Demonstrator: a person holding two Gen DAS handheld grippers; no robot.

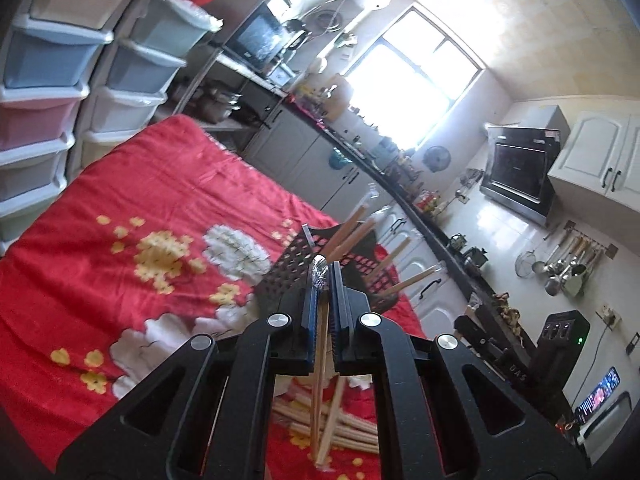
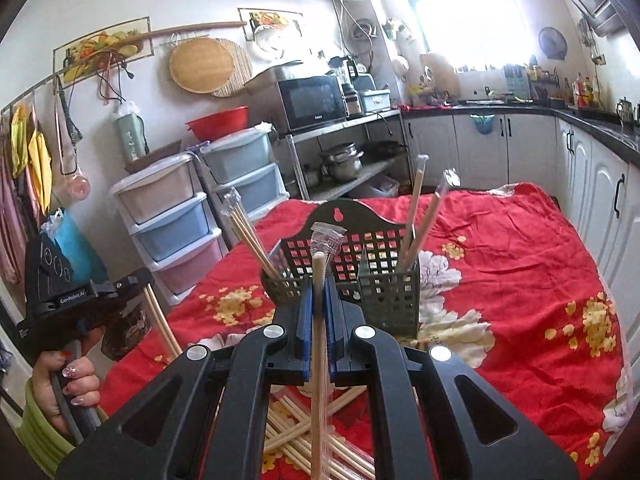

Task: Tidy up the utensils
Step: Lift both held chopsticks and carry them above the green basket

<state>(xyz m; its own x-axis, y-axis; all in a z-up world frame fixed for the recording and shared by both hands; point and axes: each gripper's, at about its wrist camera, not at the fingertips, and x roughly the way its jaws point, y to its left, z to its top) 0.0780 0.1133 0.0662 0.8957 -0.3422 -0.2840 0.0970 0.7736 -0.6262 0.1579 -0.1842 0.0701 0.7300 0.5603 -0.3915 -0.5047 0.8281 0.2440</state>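
Two tools, both clamped tight, each on wrapped chopsticks. Left tool (image 1: 325, 280): pads nearly touching, gripping a chopstick pair (image 1: 320, 376) that hangs down below the jaws; crinkled wrapper tip pokes up above the pads. Right tool (image 2: 319, 280): jaws likewise pinched on one pale chopstick (image 2: 318, 360), standing near upright between the pads, clear wrapper end (image 2: 326, 236) sticking out past the top.

Just beyond both tools: black mesh holder (image 2: 376, 248), divided into compartments. From the right tool's camera, chopsticks lean out of its left compartment (image 2: 248, 236) and its right one (image 2: 420, 216); middle section lies behind the held stick, contents unclear.

Below and behind the tool fingers: loose pile of chopsticks (image 2: 292, 424) lying crisscrossed on the red floral cloth (image 2: 520, 280) covering the desk.

Left of the right tool, the left tool's body shows, with a hand (image 2: 68, 380) round its handle. Further out: drawer towers (image 2: 176, 224), microwave (image 2: 312, 100), counter cabinets (image 2: 480, 144).
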